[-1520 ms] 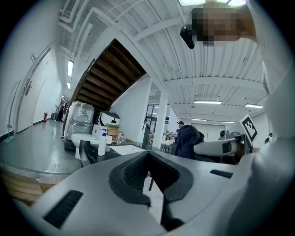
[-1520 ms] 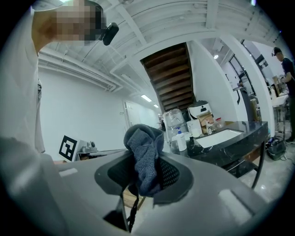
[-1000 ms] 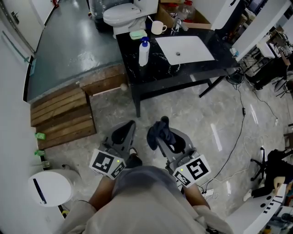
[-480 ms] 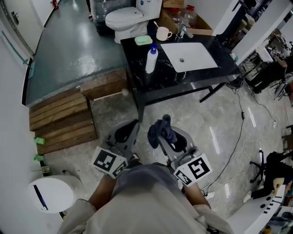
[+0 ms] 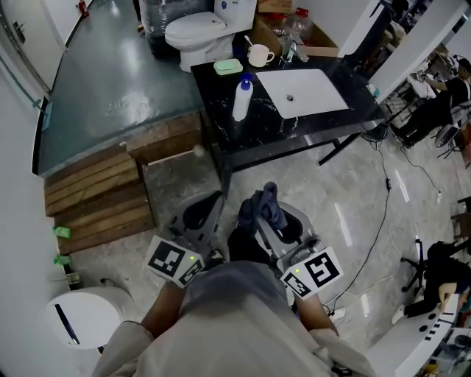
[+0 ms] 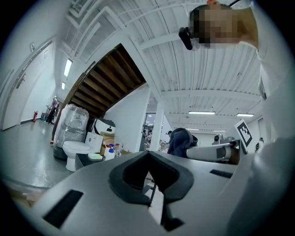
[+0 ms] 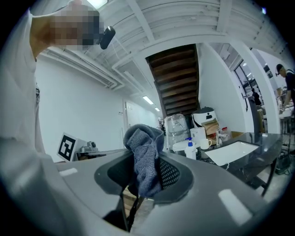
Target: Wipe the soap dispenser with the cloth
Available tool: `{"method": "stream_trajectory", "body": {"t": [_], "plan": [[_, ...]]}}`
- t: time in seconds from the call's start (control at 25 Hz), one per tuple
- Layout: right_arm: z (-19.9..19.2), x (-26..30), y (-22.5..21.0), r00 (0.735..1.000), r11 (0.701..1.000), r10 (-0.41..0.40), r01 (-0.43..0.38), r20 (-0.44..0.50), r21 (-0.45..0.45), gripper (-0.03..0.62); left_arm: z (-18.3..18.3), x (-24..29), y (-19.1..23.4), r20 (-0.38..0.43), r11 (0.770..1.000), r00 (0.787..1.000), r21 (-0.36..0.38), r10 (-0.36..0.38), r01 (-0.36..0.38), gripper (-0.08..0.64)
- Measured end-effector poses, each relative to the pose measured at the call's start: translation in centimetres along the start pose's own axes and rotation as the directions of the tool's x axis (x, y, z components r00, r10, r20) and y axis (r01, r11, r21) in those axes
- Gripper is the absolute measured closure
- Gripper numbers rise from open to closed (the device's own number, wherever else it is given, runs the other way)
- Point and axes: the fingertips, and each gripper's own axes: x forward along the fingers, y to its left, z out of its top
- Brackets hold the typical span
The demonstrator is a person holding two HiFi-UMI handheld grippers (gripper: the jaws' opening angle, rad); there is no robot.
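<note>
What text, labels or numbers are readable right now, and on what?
No readable text in any view.
Blue label on the white toilet tank: too small to read.
White soap dispenser with blue pump: no legible print.
Square markers on left gripper and right gripper: patterns, no letters.

Both held level, side by side, pointing toward 12 o'clock. Left gripper (image 5: 207, 206), 7 o'clock of head view: jaws together, empty. Right gripper (image 5: 257, 222), 5 o'clock: jaws clamped on grey-blue cloth (image 7: 145, 159).
</note>
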Motion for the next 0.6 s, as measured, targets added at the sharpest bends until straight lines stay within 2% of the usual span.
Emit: {"method": "stream_trajectory", "body": {"t": [0.6], "plan": [[0.2,4.7,-4.6,1.0,0.999,0.001,-0.001,0.01,0.039,0.483,-0.1,4.6,4.1,-0.024,1.0,1.0,-0.007,0.004,-0.004,0.554]]}}
